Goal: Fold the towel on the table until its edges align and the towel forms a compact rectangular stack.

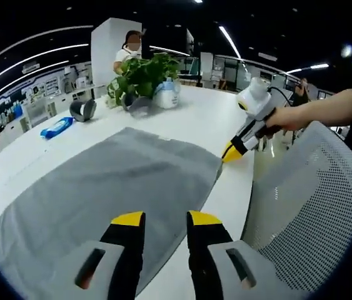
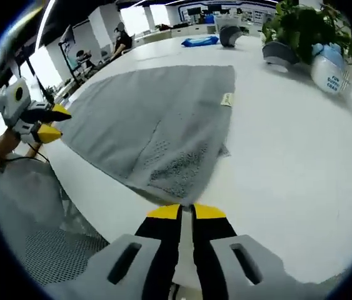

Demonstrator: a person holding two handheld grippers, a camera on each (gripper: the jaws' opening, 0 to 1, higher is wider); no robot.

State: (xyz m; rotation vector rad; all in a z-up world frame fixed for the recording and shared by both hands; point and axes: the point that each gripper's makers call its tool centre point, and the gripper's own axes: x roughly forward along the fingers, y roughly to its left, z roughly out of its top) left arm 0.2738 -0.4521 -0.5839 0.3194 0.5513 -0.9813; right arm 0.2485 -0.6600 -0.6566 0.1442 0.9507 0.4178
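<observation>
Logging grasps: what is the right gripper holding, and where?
The right gripper is shut on the grey towel at its near corner.

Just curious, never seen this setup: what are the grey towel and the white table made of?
The towel looks like soft woven terry cloth, matte, with a dotted textured band and a sewn label. The table looks like smooth, slightly glossy white laminate or plastic; which one is unclear.

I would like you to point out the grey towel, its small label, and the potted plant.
grey towel [image 2: 144, 112]: right gripper view, middle of the flat cloth.
label [image 2: 227, 99]: right gripper view, pale tag at the towel's edge.
potted plant [image 1: 143, 74]: left gripper view, green leaves.
</observation>
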